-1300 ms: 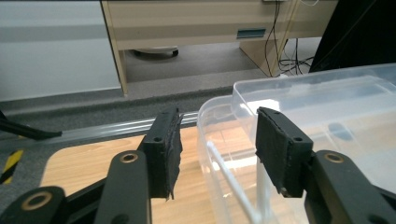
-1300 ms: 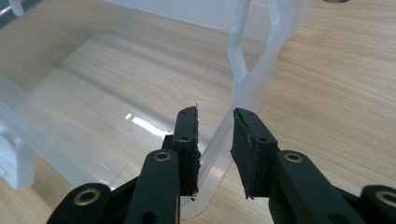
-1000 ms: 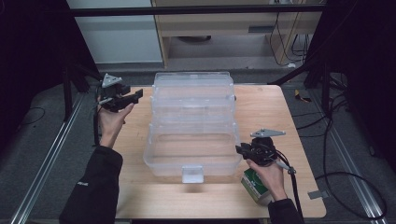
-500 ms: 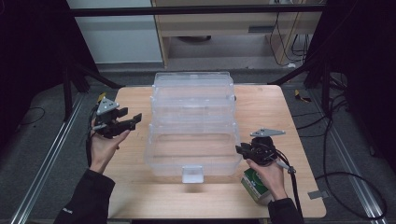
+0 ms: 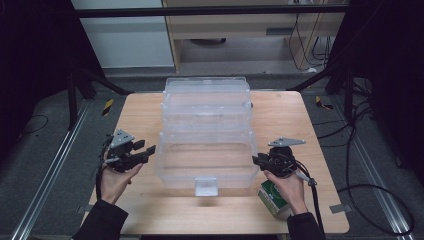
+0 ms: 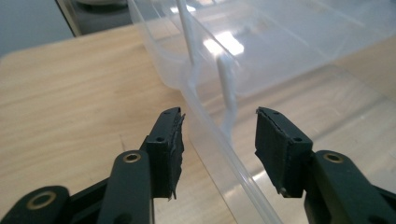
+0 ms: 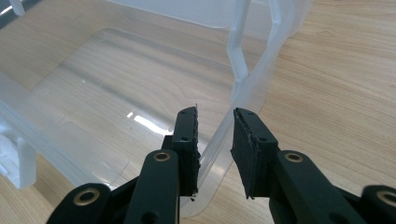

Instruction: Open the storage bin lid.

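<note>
Left gripper [image 5: 145, 150] dropped from the table's far corner to the clear box's [image 5: 207, 127] near-left rim mid-table, jaws just been closing but not touching, while the right gripper [image 5: 258, 161] straddles the opposite rim, looks like both are setting up a lift.

The right gripper [image 7: 215, 144] straddles the clear plastic bin's [image 7: 116, 79] thin wall above the wooden table [image 7: 336, 93].

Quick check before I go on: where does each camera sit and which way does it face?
High view: above the person's side, looking forward and down on the table; both forearms show.
Left gripper view: on the left gripper, jaws astride the clear bin wall.
Right gripper view: on the right gripper, jaws around the opposite wall.
Shared: the bin.
</note>
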`<state>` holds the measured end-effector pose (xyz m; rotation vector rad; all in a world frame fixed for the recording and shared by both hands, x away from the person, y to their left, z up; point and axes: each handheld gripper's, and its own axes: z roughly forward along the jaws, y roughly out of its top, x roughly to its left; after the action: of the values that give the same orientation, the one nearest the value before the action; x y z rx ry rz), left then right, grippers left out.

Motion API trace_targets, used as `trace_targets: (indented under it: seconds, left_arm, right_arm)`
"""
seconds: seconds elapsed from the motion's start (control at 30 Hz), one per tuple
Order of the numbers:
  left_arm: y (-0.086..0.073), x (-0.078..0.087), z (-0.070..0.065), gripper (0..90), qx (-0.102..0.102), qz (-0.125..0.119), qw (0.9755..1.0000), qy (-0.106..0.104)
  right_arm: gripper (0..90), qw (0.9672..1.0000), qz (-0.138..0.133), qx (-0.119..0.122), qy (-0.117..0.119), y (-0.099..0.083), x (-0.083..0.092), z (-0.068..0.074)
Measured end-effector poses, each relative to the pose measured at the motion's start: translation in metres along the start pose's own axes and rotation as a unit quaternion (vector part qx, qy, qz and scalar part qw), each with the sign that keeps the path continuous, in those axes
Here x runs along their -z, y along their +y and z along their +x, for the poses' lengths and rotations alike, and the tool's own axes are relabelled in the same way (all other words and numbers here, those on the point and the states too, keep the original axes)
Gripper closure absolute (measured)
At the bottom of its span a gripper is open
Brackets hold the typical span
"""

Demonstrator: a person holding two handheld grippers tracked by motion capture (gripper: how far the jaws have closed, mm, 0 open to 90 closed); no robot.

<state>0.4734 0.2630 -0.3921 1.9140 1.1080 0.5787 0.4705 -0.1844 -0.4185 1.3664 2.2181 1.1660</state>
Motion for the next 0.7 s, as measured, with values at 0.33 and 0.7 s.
trace_targets:
  seconds: [0.33,0.7]
  left_arm:
    - [-0.017,-0.012,-0.005,65.9,0.006,0.033,0.9991,-0.026]
    - [-0.018,-0.013,-0.012,76.8,0.001,0.032,0.9992,-0.024]
  right_arm:
    - [71.0,1.0000,-0.002,0.000,0.001,0.000,0.000,0.000]
    - [71.2,1.0000,0.001,0.005,-0.002,0.001,0.000,0.000]
